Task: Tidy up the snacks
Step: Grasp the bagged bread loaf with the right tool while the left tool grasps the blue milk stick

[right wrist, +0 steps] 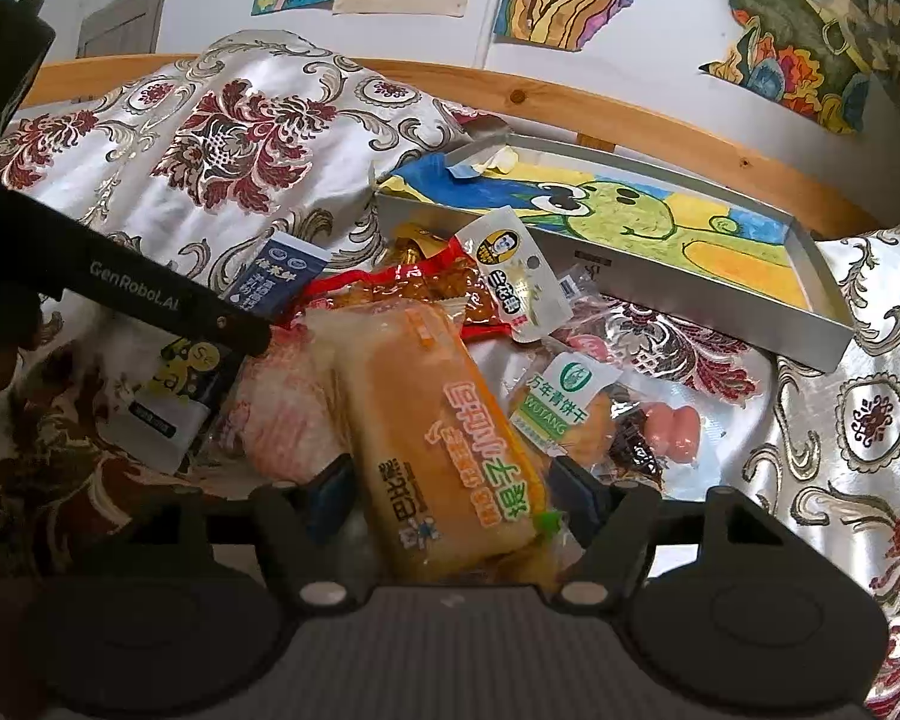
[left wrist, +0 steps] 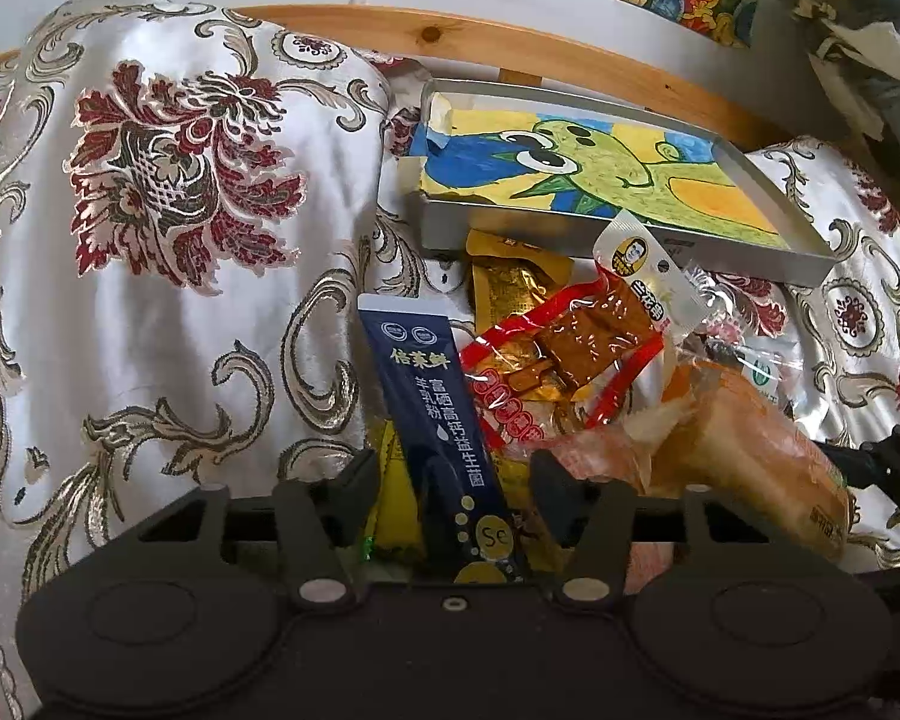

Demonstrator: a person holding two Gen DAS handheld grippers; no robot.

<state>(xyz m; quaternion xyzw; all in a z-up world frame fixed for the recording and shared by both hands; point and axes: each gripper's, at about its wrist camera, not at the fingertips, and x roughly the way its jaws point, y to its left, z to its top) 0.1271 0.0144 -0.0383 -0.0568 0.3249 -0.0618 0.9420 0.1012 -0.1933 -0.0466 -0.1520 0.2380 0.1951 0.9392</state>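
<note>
A heap of snack packs lies on the floral cloth in front of a silver tray (left wrist: 570, 234) lined with a green cartoon drawing. My left gripper (left wrist: 453, 480) is open, and a navy stick sachet (left wrist: 432, 408) lies lengthwise between its fingers. My right gripper (right wrist: 453, 486) is open around an orange bread pack (right wrist: 444, 438), which nearly fills the gap. Whether the pads touch it is unclear. Further back are a red-edged tofu pack (left wrist: 570, 354), a white-topped pack (right wrist: 510, 270), a green-label biscuit pack (right wrist: 564, 402) and pink sausages (right wrist: 672, 426). The tray (right wrist: 690, 294) holds no snacks.
A raised mound of floral cloth (left wrist: 168, 210) fills the left side. A wooden rail (left wrist: 540, 48) runs behind the tray, with drawings on the wall above. One finger of my left gripper (right wrist: 234, 327) crosses the right wrist view, close to the bread pack.
</note>
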